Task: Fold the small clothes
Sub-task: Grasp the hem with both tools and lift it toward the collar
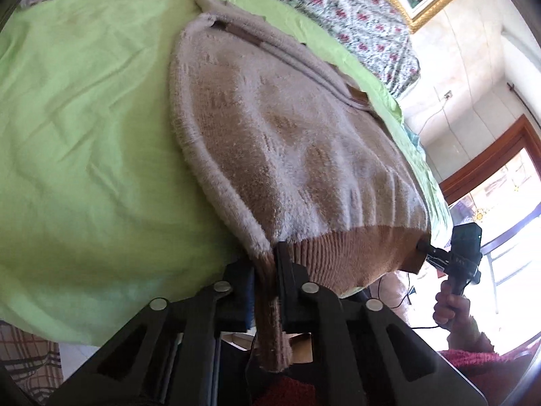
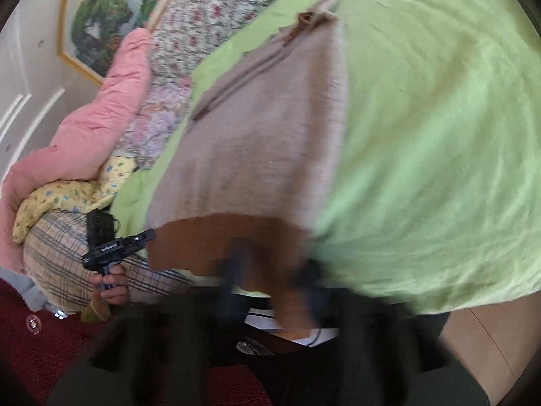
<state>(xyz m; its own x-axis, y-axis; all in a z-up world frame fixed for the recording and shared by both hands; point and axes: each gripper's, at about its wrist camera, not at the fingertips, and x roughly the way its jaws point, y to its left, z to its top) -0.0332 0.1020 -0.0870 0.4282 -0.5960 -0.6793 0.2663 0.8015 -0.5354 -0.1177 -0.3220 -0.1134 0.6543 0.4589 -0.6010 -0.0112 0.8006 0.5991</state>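
A small fuzzy beige and brown knit sweater (image 1: 280, 142) lies stretched on a light green sheet (image 1: 84, 135). My left gripper (image 1: 267, 264) is shut on the left corner of its brown ribbed hem, with a strip of knit hanging down between the fingers. My right gripper (image 1: 422, 247) is shut on the other hem corner at the right. In the blurred right wrist view the sweater (image 2: 257, 142) runs away from my right gripper (image 2: 270, 270), which pinches the brown hem, and the left gripper (image 2: 148, 235) holds the hem's left corner.
A floral quilt (image 1: 355, 10) lies beyond the sheet. A pink duvet (image 2: 91, 135), a yellow cloth and a plaid pillow (image 2: 57, 257) pile up at the left of the right wrist view. A framed picture (image 2: 101, 10) hangs on the wall. A door stands at the right (image 1: 500, 176).
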